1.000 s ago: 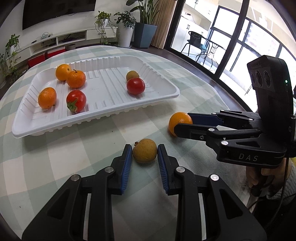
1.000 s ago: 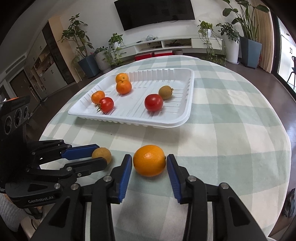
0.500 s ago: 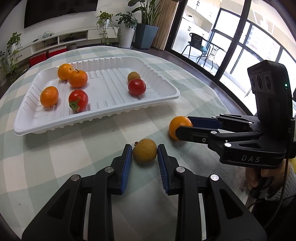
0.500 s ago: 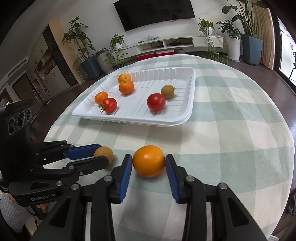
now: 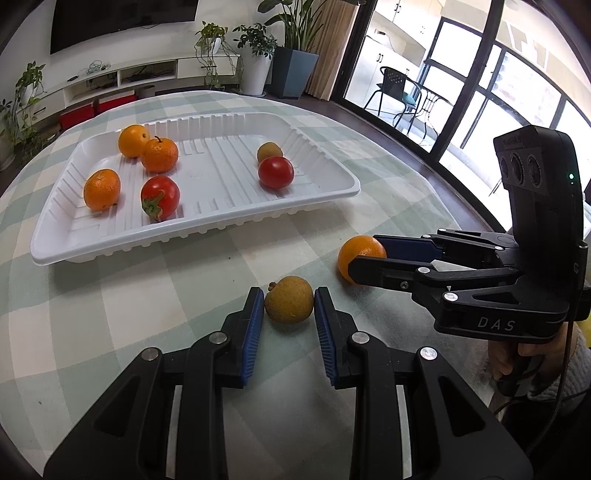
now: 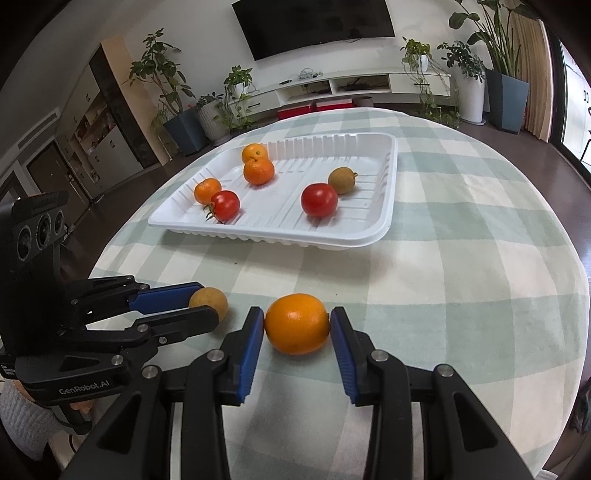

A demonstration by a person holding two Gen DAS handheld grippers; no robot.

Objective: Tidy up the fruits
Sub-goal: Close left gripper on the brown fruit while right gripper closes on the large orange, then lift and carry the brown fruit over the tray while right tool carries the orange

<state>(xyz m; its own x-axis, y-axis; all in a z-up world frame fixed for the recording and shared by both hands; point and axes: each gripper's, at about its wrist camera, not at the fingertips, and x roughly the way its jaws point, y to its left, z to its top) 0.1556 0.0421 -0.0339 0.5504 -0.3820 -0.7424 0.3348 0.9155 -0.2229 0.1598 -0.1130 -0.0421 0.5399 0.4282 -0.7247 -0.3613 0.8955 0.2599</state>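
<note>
From your left wrist, your left gripper (image 5: pixel 289 301) pinches the brown fruit (image 5: pixel 289 300) on the table at 6 o'clock; the white tray (image 5: pixel 207 236) lies at 11. From your right wrist, your right gripper (image 6: pixel 297 325) pinches the orange (image 6: pixel 297 323) at 6 o'clock, tray at 12.

1. A dark television (image 6: pixel 314 26) hangs on a white wall
2. Below it runs a low white media shelf (image 6: pixel 351 86) with red boxes (image 6: pixel 308 109)
3. Potted plants (image 6: pixel 173 99) line the wall
4. Tall dark-framed windows (image 5: pixel 480 92) let in daylight; a black chair (image 5: pixel 397 90) stands beyond them
</note>
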